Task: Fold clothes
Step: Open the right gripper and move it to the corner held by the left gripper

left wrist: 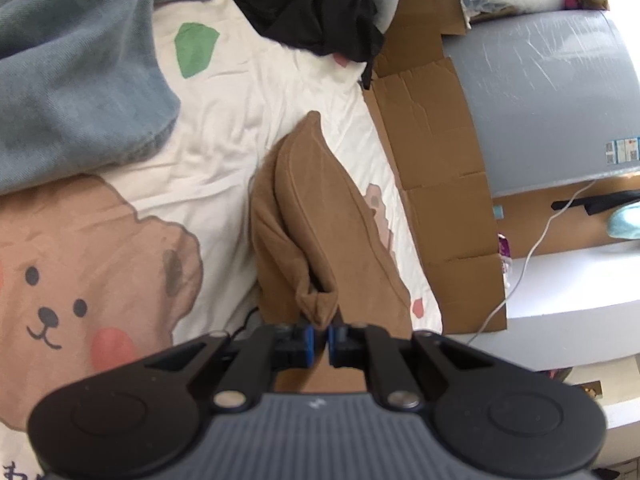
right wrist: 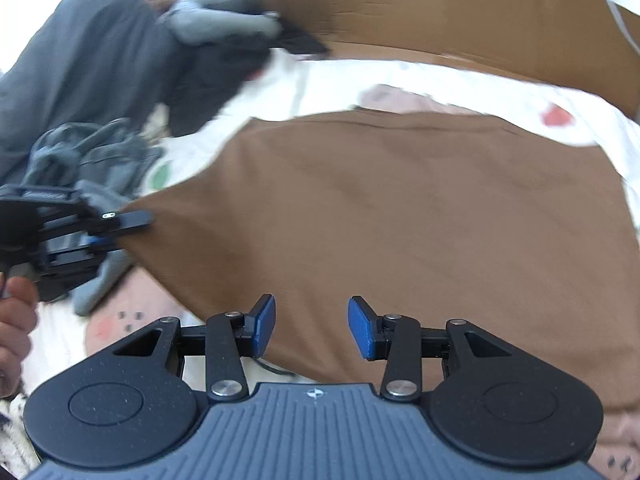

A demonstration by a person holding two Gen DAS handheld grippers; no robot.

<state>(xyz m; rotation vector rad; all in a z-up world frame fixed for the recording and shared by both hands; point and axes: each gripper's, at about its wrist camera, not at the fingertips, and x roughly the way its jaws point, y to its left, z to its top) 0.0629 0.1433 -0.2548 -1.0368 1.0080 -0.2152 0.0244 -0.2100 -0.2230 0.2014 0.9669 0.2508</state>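
Note:
A brown garment (left wrist: 320, 216) lies folded over on a white bedsheet with a bear print (left wrist: 80, 264). My left gripper (left wrist: 320, 340) is shut on a bunched corner of it, lifting that corner off the sheet. In the right wrist view the brown garment (right wrist: 400, 216) spreads wide and flat below my right gripper (right wrist: 311, 328), which hovers above it, open, with nothing between its blue pads. The left gripper (right wrist: 108, 232) shows there at the left edge, pinching the garment's pointed corner, with a hand behind it.
A blue-grey blanket (left wrist: 72, 80) and black clothes (left wrist: 312, 8) lie heaped at the far side of the bed. Flattened cardboard (left wrist: 440, 184) runs along the bed's edge beside a grey surface (left wrist: 552, 96). Dark grey clothes (right wrist: 92, 152) lie left of the garment.

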